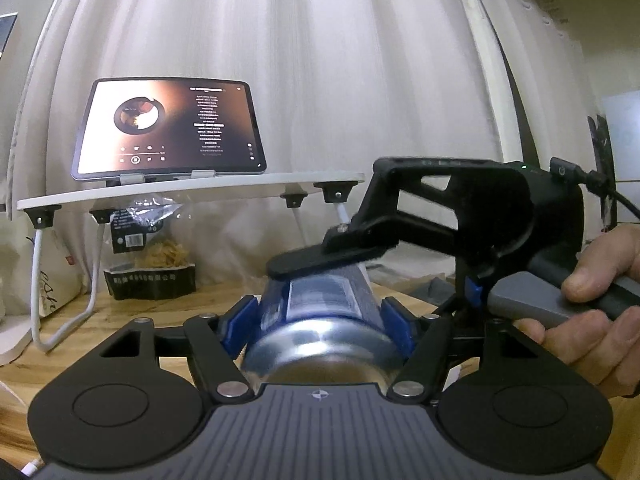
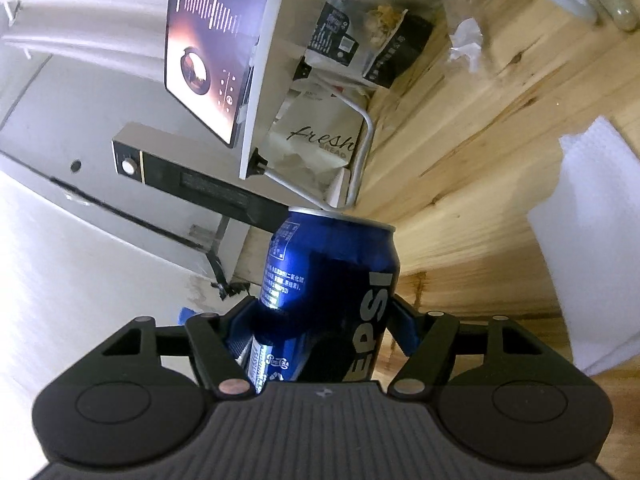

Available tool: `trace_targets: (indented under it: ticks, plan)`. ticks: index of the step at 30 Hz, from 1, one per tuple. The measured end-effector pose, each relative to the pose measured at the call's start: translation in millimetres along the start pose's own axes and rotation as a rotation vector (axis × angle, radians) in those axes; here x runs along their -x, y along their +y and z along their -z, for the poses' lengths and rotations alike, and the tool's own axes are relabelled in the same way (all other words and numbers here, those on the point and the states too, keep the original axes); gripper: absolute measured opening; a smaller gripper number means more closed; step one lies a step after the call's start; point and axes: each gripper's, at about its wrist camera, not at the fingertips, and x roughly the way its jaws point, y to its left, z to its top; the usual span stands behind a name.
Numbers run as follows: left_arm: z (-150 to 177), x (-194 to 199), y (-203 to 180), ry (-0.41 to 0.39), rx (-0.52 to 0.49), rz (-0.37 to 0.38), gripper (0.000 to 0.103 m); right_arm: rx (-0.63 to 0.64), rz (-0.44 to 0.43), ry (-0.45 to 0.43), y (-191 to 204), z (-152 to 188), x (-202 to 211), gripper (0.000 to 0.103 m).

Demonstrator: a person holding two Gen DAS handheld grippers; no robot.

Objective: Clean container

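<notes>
Between the blue pads of the left claw lay a blue drink can, on its side with its silver base toward that camera and its length running away along the fingers. Both pads pressed its flanks, so this claw gripped the can firmly above the wooden worktop. The right claw, seen from the left wrist, came in from the right in a person's hand, one flat black finger lying across the top of the can near its far end.

From the right wrist view the same can filled the gap of the right claw, its rim end pointing away. The jaws stood fairly wide around the can's body; whether the pads actually touched it could not be made out, as the contact was dark and partly hidden.

Beyond the can a white shelf stand carried a lit tablet, with a snack bag beneath it. A white paper towel lay on the worktop, well apart from the can.
</notes>
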Motion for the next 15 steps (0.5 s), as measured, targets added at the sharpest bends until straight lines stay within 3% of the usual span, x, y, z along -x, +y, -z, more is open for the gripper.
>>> trace_targets:
  ticks: [7,15]
  plan:
    - [0.3,2.3,-0.3,-0.014,-0.002,-0.017,0.068,0.024,0.017,-0.054,10.4,8.3,4.2,0.071]
    - [-0.4,-8.3,8.7,0.049,0.050,-0.029,0.067,-0.024,0.017,-0.053,0.4,6.0,-5.3,0.071]
